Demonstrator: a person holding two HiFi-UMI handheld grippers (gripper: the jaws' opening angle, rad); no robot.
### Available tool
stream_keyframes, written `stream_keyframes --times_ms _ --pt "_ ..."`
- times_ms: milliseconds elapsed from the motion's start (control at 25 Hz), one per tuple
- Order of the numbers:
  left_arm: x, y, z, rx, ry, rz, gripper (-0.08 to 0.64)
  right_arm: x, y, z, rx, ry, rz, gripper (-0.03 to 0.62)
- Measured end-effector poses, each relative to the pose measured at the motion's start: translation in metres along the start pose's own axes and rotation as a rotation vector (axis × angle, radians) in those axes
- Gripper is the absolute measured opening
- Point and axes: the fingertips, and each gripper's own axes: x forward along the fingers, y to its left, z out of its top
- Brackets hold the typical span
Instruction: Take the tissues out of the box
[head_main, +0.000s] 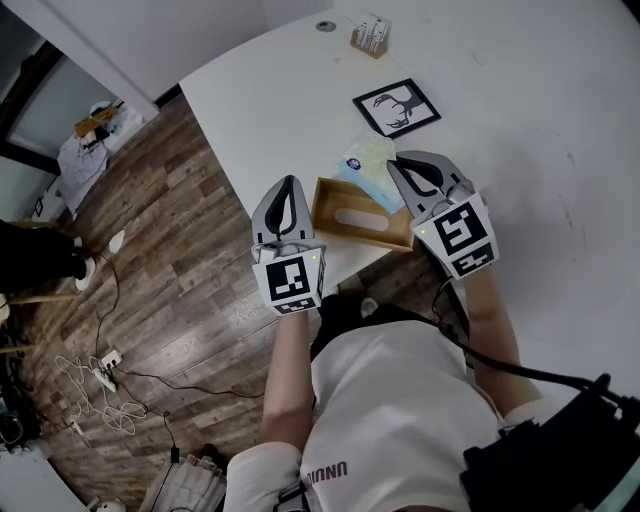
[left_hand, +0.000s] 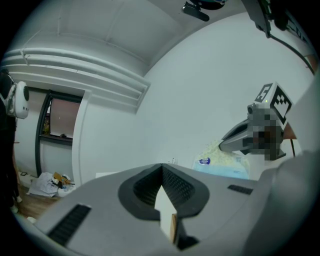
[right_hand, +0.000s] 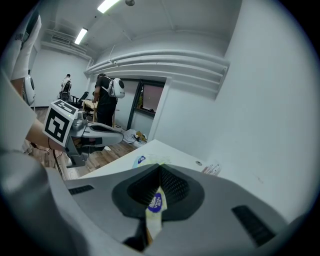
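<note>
On the tabletop (head_main: 280, 90), our left hand-held gripper (head_main: 290, 184) clamps the box (head_main: 360, 216) at its left end; our right hand-held gripper (head_main: 394, 163) pinches the tissues (head_main: 366, 166) just beyond the box.

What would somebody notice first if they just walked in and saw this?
Probably the right gripper, shut on a pale tissue pack with a blue label, right beside the wooden box at the near edge of the white table. The left gripper seems to pinch that box's left end. A framed deer picture lies farther back.
</note>
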Motion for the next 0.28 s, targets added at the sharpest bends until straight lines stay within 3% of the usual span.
stream_keyframes --times_ms 280 --pt "0.0058 0.0065 -0.0023 -0.009 0.024 0.002 0.011 0.0039 -0.0001 0.0051 0.003 -0.011 0.003 0.018"
